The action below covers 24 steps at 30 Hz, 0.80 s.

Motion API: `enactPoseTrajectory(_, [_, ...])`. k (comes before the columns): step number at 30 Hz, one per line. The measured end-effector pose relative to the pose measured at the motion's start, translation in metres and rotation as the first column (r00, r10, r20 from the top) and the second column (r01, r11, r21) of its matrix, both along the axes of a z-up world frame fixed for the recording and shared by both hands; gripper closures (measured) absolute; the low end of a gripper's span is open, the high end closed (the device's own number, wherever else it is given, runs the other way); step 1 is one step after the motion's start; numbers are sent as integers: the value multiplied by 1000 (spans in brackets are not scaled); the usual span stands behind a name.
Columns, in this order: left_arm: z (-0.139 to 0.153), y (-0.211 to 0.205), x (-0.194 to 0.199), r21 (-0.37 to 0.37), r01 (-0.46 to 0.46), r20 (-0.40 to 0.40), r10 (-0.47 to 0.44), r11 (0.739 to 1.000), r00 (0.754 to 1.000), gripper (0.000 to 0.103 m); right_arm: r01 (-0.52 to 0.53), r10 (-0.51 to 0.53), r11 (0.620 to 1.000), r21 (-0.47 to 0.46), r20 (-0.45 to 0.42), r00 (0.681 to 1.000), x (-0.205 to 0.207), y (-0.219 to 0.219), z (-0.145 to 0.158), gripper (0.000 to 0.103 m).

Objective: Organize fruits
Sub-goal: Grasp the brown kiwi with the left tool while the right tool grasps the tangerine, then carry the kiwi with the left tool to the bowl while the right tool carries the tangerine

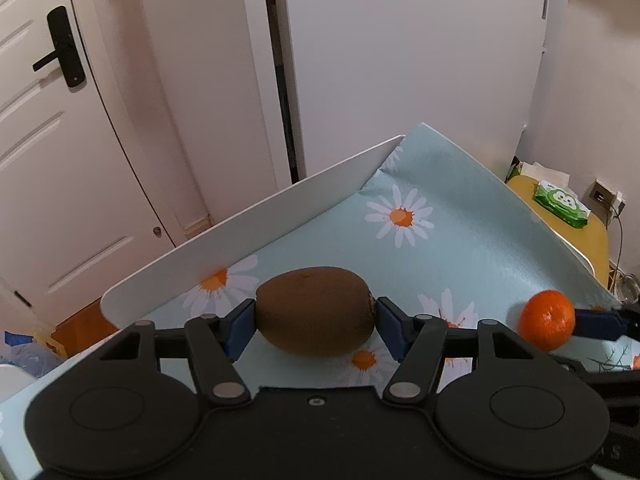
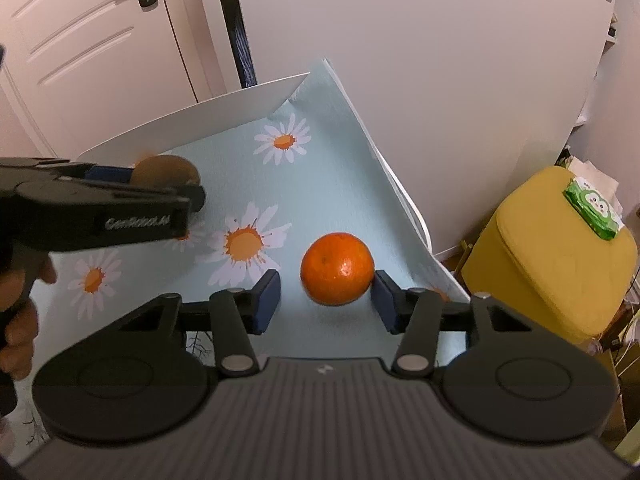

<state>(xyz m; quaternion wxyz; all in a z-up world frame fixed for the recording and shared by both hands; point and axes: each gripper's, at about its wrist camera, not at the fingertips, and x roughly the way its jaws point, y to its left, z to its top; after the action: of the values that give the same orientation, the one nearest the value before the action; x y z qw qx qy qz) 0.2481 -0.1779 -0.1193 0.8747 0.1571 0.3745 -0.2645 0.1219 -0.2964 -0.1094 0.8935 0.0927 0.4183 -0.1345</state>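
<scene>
A brown kiwi (image 1: 315, 311) sits between the blue pads of my left gripper (image 1: 315, 322), which is shut on it just above the daisy-print cloth (image 1: 460, 220). The kiwi also shows in the right wrist view (image 2: 165, 171), behind the left gripper's body. An orange mandarin (image 2: 337, 268) lies between the fingers of my right gripper (image 2: 326, 298). The right pad touches it; the left pad stands apart with a gap, so the jaws are open around it. The mandarin also shows in the left wrist view (image 1: 547, 319).
The cloth covers a table with a white board (image 1: 248, 236) raised along its far left edge. A yellow stool (image 2: 556, 256) with a green tissue pack (image 2: 595, 214) stands to the right. White doors and walls lie behind.
</scene>
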Motion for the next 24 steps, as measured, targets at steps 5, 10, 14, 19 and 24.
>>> enactPoseTrajectory(5, [3, 6, -7, -10, -20, 10, 20, 1000, 1000, 35, -13, 13, 1000, -19, -2, 1000, 2, -1, -1, 44])
enactPoseTrajectory(10, [6, 12, -14, -18, -46, 17, 47, 999, 999, 35, -37, 37, 998, -44, -1, 999, 3, -3, -3, 49])
enactPoseTrajectory(14, [12, 21, -24, -29, -81, 24, 81, 996, 996, 35, -66, 67, 996, -56, 14, 998, 1, -1, 2, 50])
enactPoseTrajectory(19, [23, 36, -38, -51, -137, 33, 139, 989, 990, 35, -128, 130, 989, -69, 35, 991, -1, 7, 13, 50])
enactPoseTrajectory(24, [37, 53, -55, -76, -206, 51, 210, 976, 976, 35, -197, 201, 978, -68, 54, 978, -1, 20, 26, 50])
